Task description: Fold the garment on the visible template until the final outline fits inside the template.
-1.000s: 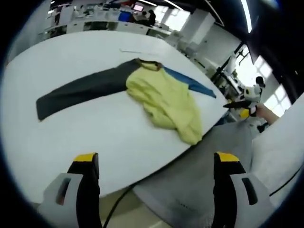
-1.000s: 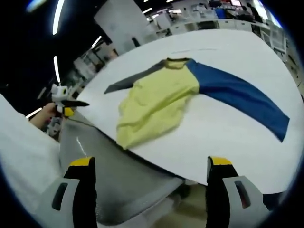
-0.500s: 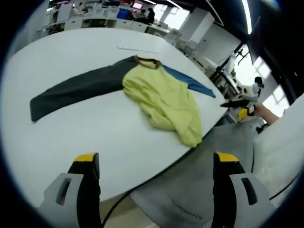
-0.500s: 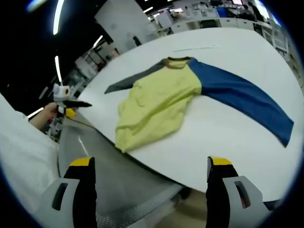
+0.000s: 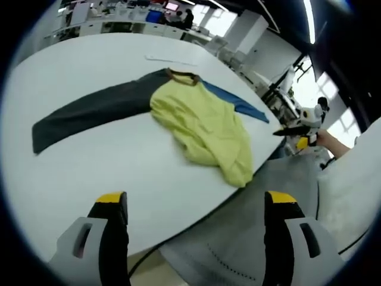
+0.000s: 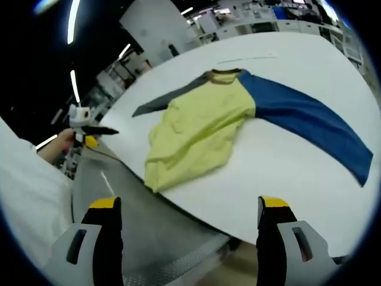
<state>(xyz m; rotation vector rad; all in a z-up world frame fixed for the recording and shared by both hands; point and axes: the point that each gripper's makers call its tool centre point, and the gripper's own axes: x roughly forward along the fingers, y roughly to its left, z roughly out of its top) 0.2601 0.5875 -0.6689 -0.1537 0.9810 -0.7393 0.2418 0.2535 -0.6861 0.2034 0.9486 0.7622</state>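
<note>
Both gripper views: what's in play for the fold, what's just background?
Job:
- yellow-bodied shirt with one dark grey sleeve and one blue sleeve, lying unfolded
- white table it lies on
- left gripper, open
- right gripper, open

Lying about:
- thin pale strip on the table beyond the collar
- office desks far behind

White table [image 5: 89,161] carries one garment [image 5: 202,128] lying flat: yellow body, dark grey sleeve [image 5: 89,110], blue sleeve [image 6: 303,119] spread outward, hem near table edge.

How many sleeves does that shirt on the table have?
2: a grey sleeve on one side of the shirt's yellow body, a blue sleeve on the other.
</note>
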